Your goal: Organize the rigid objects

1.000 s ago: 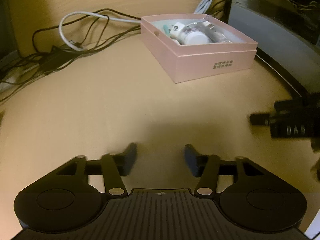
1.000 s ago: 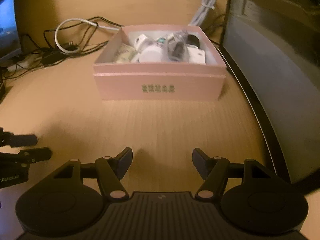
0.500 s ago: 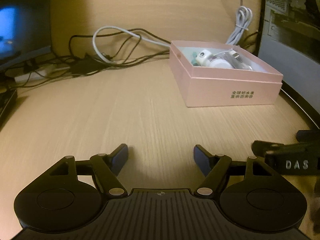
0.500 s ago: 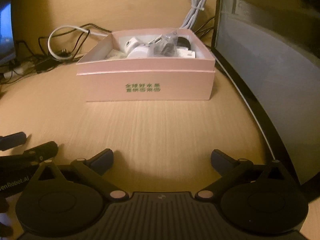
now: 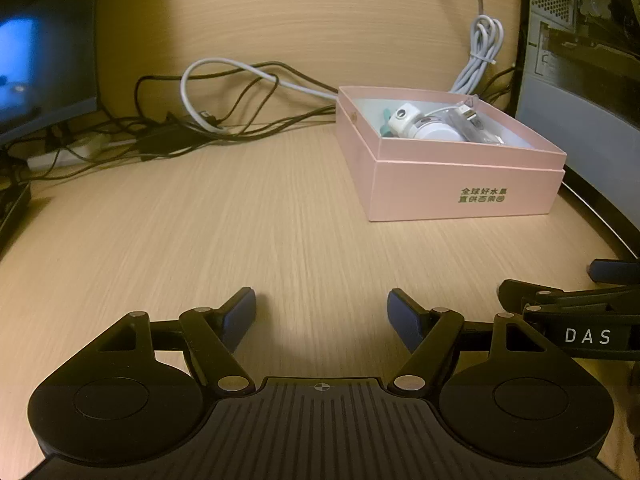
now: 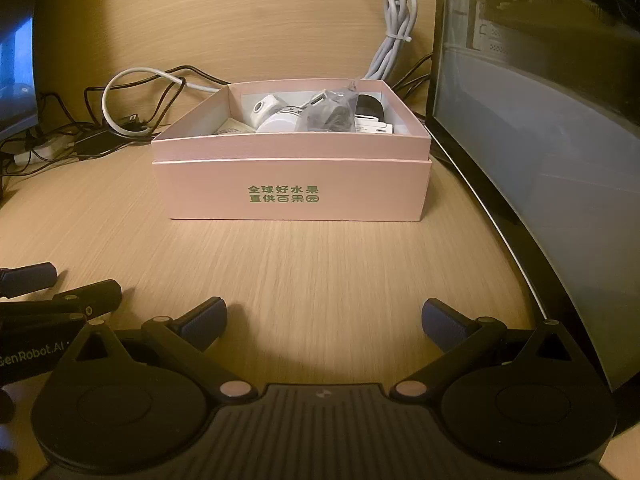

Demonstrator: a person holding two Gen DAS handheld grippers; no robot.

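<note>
A pink cardboard box (image 6: 292, 192) with green lettering stands on the wooden desk, straight ahead in the right wrist view and at the right (image 5: 460, 184) in the left wrist view. Inside lie several small items: a white round device (image 6: 280, 122), a clear bag of dark parts (image 6: 332, 114), a black object (image 6: 370, 106) and white adapters. My right gripper (image 6: 324, 322) is open and holds nothing, well short of the box. My left gripper (image 5: 322, 314) is open too, over bare desk left of the box. Each gripper shows at the edge of the other's view.
A tangle of black and white cables (image 5: 208, 120) lies at the back left beside a power strip (image 5: 60, 156). A bundled grey cable (image 6: 394, 40) hangs behind the box. A dark computer case (image 6: 540, 140) stands close on the right, and a lit screen (image 5: 40, 64) at far left.
Both grippers' jaws have spread wider. Both views have sunk lower toward the desk, so the box is seen more from the side. The left view has rolled level.
</note>
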